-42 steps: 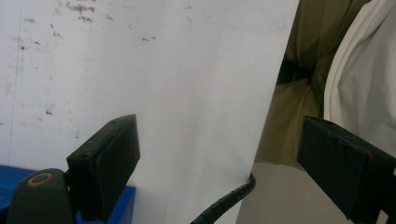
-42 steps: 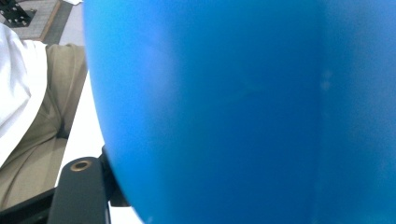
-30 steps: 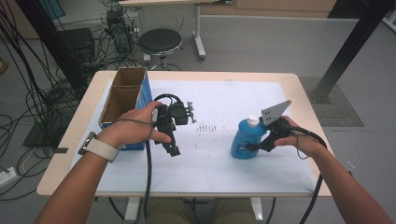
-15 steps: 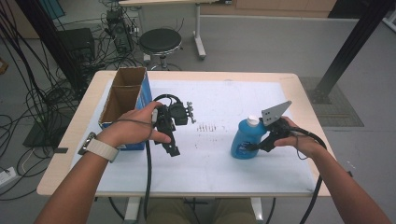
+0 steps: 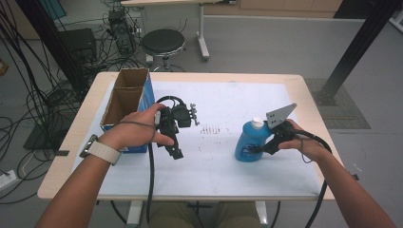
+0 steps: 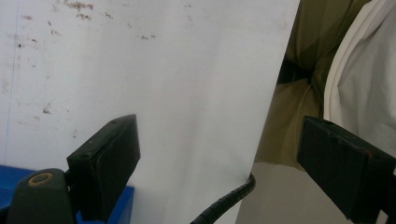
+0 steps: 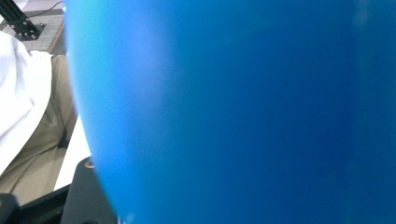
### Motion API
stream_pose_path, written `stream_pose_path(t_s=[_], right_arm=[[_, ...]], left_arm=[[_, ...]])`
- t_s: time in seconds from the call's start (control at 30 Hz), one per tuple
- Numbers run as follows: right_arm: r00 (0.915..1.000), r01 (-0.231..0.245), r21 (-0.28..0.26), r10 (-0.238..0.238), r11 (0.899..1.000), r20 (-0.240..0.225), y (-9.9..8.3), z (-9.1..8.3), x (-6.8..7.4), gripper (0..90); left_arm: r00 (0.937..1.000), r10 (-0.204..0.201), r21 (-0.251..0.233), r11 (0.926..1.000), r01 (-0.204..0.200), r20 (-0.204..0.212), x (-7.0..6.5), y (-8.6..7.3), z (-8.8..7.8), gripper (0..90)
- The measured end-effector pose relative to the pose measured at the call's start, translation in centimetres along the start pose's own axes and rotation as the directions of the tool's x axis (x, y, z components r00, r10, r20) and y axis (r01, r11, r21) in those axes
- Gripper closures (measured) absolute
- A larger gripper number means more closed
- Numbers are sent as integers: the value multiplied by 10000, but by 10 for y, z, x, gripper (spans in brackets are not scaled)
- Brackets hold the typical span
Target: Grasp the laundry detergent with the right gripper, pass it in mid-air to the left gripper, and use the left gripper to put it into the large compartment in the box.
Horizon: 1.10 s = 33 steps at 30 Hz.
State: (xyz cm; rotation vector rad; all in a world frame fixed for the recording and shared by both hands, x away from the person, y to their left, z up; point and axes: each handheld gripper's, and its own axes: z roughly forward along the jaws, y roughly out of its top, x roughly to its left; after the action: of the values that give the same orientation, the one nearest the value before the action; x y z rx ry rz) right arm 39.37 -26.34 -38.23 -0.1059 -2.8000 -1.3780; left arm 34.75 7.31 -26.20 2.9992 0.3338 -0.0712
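At the left of the high view an open cardboard box [image 5: 124, 102] with a blue side is seen standing on the surface [image 5: 223, 166], near its left edge. Just beside the box, the left tool [image 5: 177, 153] is held low over the white sheet by the left hand [image 5: 135, 133]; its jaws are pointed toward the near edge and are spread wide, released, with nothing between them. In the left gripper view the two black pads [image 6: 109, 158] are seen well apart, with only white sheet and the edge of the surface between them.

Toward the right, a blue bottle [image 5: 249, 141] with a white cap is seen standing upright on the sheet. It is met from its right side by the right tool [image 5: 256, 148], held in the right hand [image 5: 304, 142]. The jaws have just been closing with the bottle between them; whether the pads already press on it cannot be told. The blue wall [image 7: 243, 112] is seen blurred, right up against the right gripper view.
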Motion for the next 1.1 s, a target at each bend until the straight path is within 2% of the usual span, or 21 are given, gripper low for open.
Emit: stream_pose_path(t_s=[1.1], right_arm=[[10000,-17,-512,12,9987,-91,-7,3,-2,415]], left_arm=[[10000,-21,-14,10000,21,38,1,1,3,138]])
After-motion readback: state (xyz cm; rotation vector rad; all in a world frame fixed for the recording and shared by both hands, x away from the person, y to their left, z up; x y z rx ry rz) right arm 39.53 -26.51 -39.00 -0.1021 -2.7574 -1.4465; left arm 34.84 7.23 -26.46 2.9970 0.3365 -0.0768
